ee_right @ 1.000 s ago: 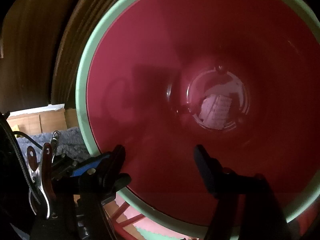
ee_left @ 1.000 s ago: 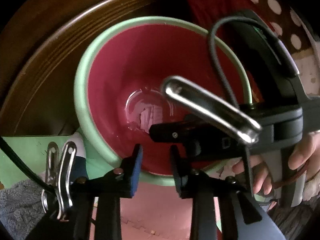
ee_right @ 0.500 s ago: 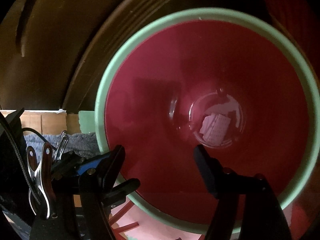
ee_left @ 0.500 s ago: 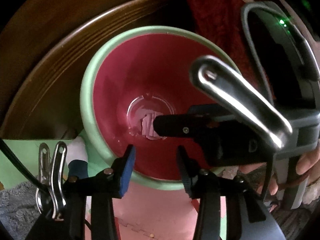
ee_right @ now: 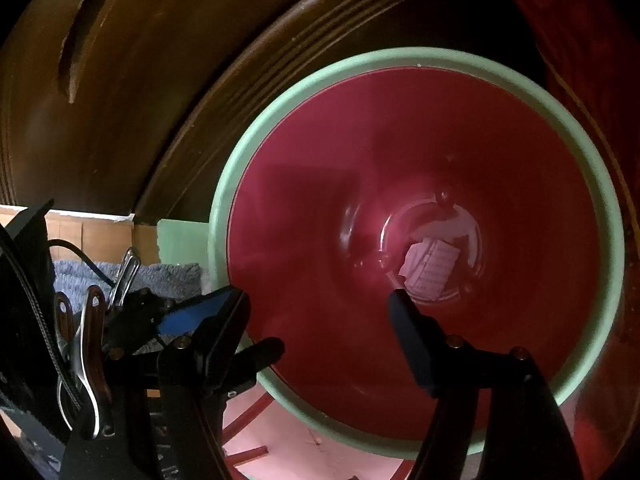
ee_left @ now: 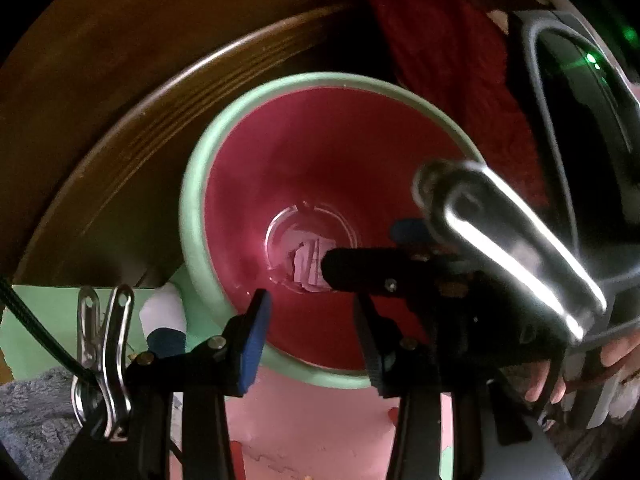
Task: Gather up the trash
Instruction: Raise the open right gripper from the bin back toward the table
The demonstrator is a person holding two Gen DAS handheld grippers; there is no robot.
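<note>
**Paper scrap sitting at the bottom of the bin**

The paper scrap (ee_right: pixel 430 270) lies flat on the bottom of the red bin (ee_right: pixel 320 208) with the green rim. Both grippers point steeply down over it. Right gripper (ee_right: pixel 320 320) is spread wide with nothing in it; left gripper (ee_left: pixel 310 334) is partly apart, also empty. Pink floor mat (ee_left: pixel 312 428) underneath, dark wooden furniture (ee_right: pixel 120 80) behind.

Dim scene. Dark brown wooden furniture (ee_right: pixel 168 92) with a curved, ridged edge fills the upper left. Floor mat below – pink (ee_left: pixel 316 432) and pale green (ee_left: pixel 44 312) sections. Grey fuzzy rug (ee_right: pixel 172 276) at left; red cloth (ee_left: pixel 448 60) upper right.
</note>
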